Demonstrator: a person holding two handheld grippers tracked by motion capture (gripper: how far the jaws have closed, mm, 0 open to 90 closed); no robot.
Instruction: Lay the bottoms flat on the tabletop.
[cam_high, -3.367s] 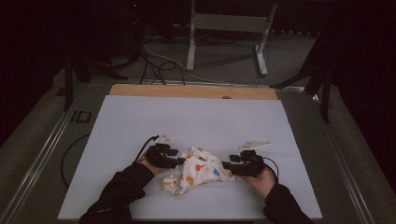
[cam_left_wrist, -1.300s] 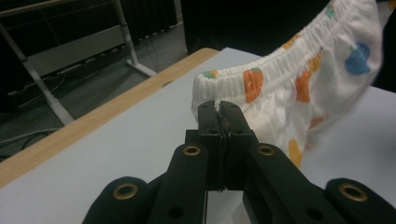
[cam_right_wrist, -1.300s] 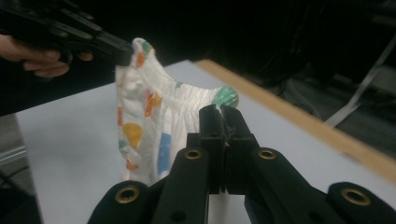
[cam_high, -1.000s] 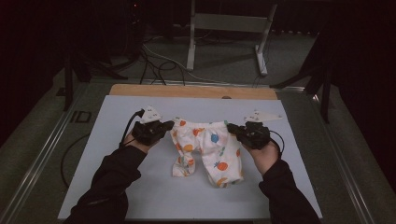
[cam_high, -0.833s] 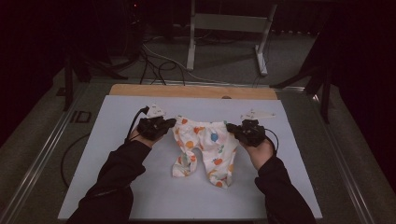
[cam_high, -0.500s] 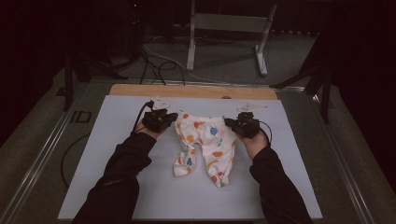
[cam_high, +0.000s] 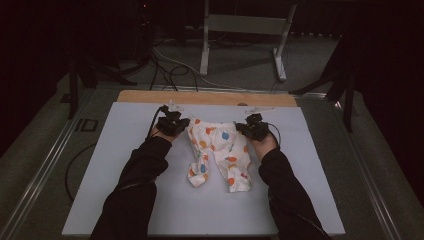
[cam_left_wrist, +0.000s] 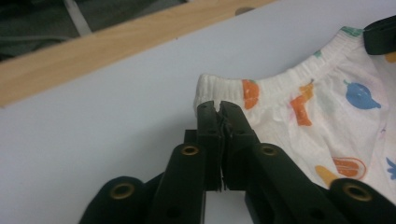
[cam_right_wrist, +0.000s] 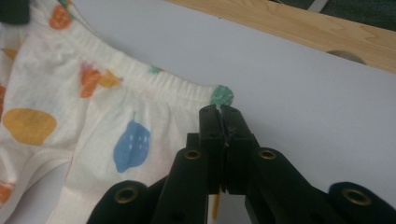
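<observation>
**Baby pants laid out flat, both waistband corners pinched**

Baby pants (cam_high: 218, 152): white, printed with coloured shapes, lying on the white table sheet (cam_high: 115, 150), toward its far half, a bit short of the wooden edge strip (cam_high: 205, 97). Waistband runs across at the far end, two legs trail toward the person. Left leg looks a bit bunched and curled near the cuff; right leg lies straighter.

Why held this way, my read: gripping the two ends of the elastic waistband keeps the top edge taut and straight, so the garment spreads flat and square to the table, likely as set-up for folding. Legs hanging toward the person fits a lay-down from the waist.

Left gripper (cam_left_wrist: 218, 106): jaws fully together, waistband corner clamped between the tips; the ribbed elastic shows just past them. In the high view it sits at the left end of the waistband (cam_high: 172, 122).

Right gripper (cam_right_wrist: 219, 112): jaws also shut tight, nipping the opposite waistband corner, right by a green print. High view puts it at the right end (cam_high: 254, 127).

Both grippers low, at sheet level; cloth between them is spread, slight sag in the elastic. Sleeves (cam_high: 142, 170) come in from the near edge.
</observation>
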